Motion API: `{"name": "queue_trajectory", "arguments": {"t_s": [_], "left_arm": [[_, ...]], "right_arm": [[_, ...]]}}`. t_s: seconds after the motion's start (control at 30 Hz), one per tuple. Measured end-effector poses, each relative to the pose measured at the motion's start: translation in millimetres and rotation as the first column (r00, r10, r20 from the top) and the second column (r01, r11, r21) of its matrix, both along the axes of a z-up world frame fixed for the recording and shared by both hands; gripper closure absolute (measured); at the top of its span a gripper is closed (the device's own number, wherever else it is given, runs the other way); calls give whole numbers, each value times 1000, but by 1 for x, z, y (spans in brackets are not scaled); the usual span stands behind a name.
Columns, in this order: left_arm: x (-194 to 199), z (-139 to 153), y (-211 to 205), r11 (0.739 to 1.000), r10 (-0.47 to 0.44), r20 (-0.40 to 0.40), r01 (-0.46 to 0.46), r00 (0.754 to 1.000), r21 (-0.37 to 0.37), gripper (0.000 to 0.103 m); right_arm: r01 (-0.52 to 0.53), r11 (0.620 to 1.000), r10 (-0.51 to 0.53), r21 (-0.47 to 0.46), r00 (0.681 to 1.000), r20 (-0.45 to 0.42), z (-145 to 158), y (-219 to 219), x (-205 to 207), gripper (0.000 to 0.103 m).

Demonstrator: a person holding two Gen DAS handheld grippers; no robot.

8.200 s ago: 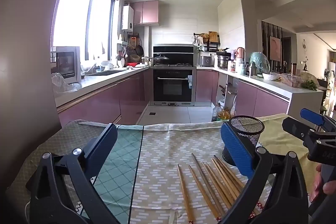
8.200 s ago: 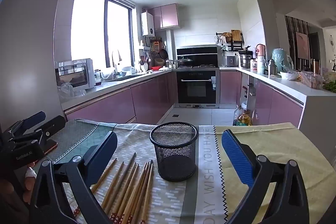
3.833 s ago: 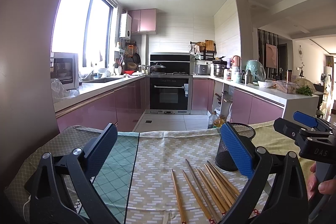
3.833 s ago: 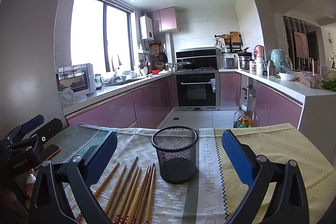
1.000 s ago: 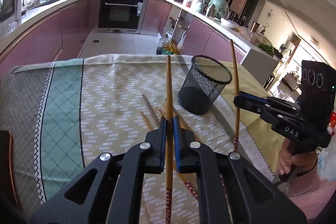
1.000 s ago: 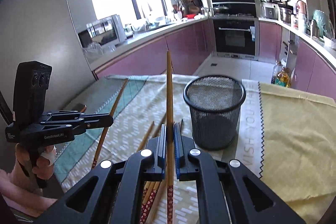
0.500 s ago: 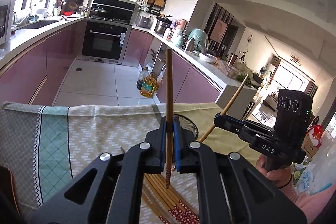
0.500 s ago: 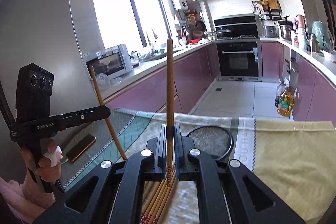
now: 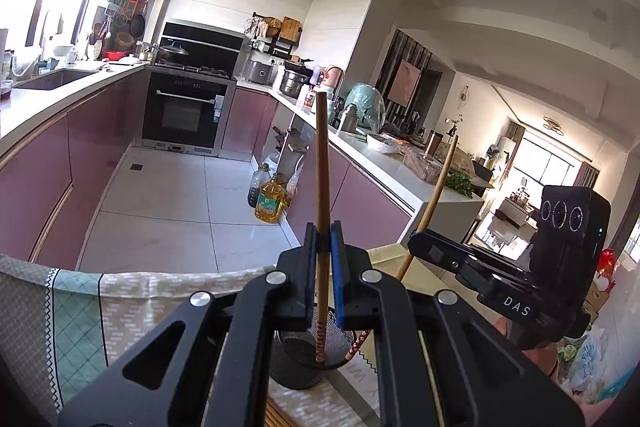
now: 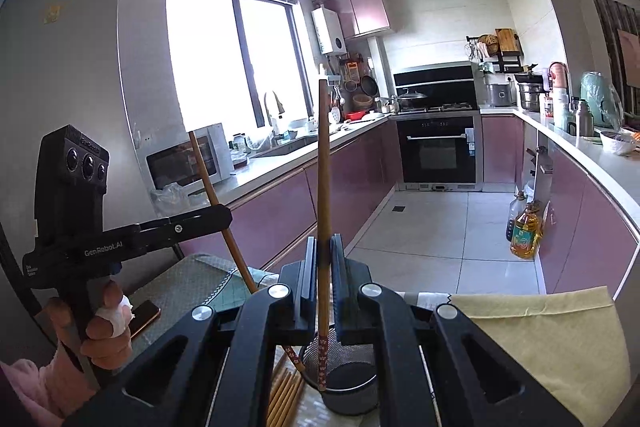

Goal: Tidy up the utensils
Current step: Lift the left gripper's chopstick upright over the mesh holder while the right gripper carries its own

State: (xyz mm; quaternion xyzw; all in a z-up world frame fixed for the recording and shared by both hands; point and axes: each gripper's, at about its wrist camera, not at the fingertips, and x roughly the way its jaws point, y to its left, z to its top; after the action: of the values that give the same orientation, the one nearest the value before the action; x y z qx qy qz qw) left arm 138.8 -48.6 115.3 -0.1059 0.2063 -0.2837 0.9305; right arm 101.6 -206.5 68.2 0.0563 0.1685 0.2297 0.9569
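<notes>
My left gripper point(image 9: 322, 239) is shut on a wooden chopstick point(image 9: 322, 163) held upright, its patterned lower end inside the black mesh cup point(image 9: 298, 363). My right gripper point(image 10: 322, 251) is shut on another chopstick point(image 10: 323, 163), also upright, with its patterned end in the mesh cup point(image 10: 352, 387). Each gripper shows in the other's view: the right one point(image 9: 416, 239) at the right, the left one point(image 10: 224, 213) at the left, each with its tilted chopstick reaching the cup. Several chopsticks point(image 10: 284, 395) lie on the cloth left of the cup.
The table carries a patterned cloth point(image 9: 132, 291) with a green section point(image 9: 76, 323) and a yellow section point(image 10: 548, 331). A phone point(image 10: 142, 317) lies at the table's left edge. Kitchen counters, an oven and oil bottles point(image 9: 270, 201) stand beyond the table.
Both grippers have tipped up and moved over the mesh cup. The lower ends of both held chopsticks have gone down into the cup.
</notes>
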Motion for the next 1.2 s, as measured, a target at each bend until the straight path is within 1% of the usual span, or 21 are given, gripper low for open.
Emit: {"name": "queue_trajectory", "arguments": {"t_s": [0.1, 0.17, 0.33, 0.47, 0.6, 0.8, 0.9, 1.0, 1.07, 1.13, 1.17, 1.2], "left_arm": [[11, -1, -13, 1000, -3, -3, 3, 1000, 22, 96], [17, -10, -20, 999, 3, -17, -2, 1000, 43, 96], [37, -43, -35, 995, -12, -101, 21, 995, 97, 96], [49, -71, -41, 991, -24, -170, 46, 985, 127, 96], [57, -91, -42, 988, -21, -192, 50, 981, 148, 95], [68, -95, -44, 986, -14, -214, 49, 977, 161, 95], [69, -96, -47, 984, -17, -213, 54, 977, 171, 94], [66, -94, -45, 985, -8, -209, 43, 978, 165, 89], [61, -95, -44, 987, 6, -200, 26, 980, 160, 87], [55, -93, -37, 988, 24, -181, 5, 983, 157, 84], [51, -91, -34, 988, 29, -171, -3, 985, 152, 82], [46, -89, -30, 989, 36, -162, -13, 986, 145, 76]], "right_arm": [[13, 1000, -13, 3, 1000, -18, -7, -5, 13, 97], [13, 1000, -13, -6, 999, -43, -15, -4, 20, 97], [-9, 999, 3, -47, 990, -141, -41, 4, 37, 97], [-41, 995, 18, -90, 969, -247, -65, 15, 52, 97], [-49, 994, 17, -100, 953, -304, -80, 21, 63, 97], [-30, 996, 2, -80, 945, -327, -82, 22, 73, 97], [-17, 998, -7, -68, 943, -332, -83, 21, 76, 94], [-8, 998, -10, -57, 946, -323, -82, 20, 74, 93], [7, 998, -24, -57, 952, -304, -80, 19, 71, 84], [14, 998, -31, -59, 956, -291, -77, 18, 66, 81], [14, 998, -30, -57, 959, -283, -75, 17, 63, 80], [15, 998, -30, -57, 961, -274, -73, 17, 59, 80]]}}
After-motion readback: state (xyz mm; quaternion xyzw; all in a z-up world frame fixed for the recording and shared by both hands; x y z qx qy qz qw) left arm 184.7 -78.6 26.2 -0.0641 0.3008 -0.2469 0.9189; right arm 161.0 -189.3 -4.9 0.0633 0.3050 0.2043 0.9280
